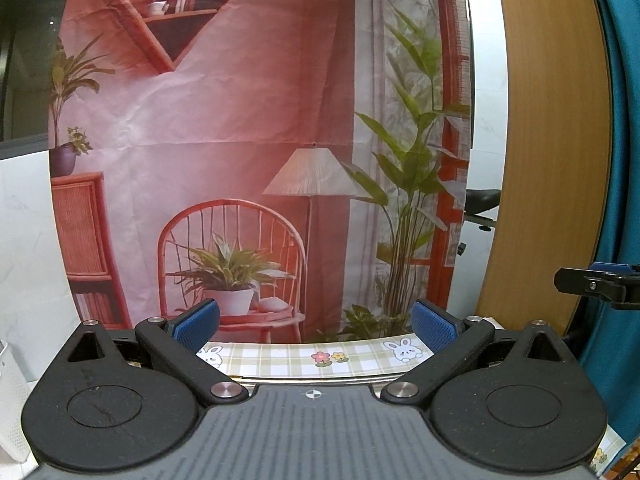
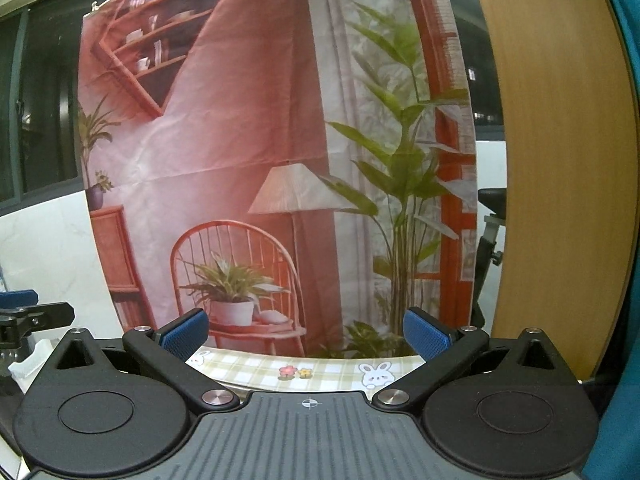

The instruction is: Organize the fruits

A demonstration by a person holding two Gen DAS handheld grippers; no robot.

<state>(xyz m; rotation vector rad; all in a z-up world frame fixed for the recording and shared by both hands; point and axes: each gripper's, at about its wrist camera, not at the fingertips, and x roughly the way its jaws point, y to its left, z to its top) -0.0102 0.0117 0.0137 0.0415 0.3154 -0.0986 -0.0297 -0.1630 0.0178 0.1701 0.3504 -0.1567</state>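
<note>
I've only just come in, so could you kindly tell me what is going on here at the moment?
Nothing is being handled yet. The left hand-held gripper and the right hand-held gripper are both held up, open and empty, side by side, facing a printed backdrop of a pink room. Only the far edge of a checked tablecloth with rabbits and flowers shows below them. No fruit is in view in either camera, so the sorting does not seem to have begun.

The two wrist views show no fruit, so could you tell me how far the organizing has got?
Nothing looks done: no fruit shows. Nothing is in hand: the left gripper and right gripper are open and empty, above the checked tablecloth, facing the backdrop. All the sorting seems left.
</note>
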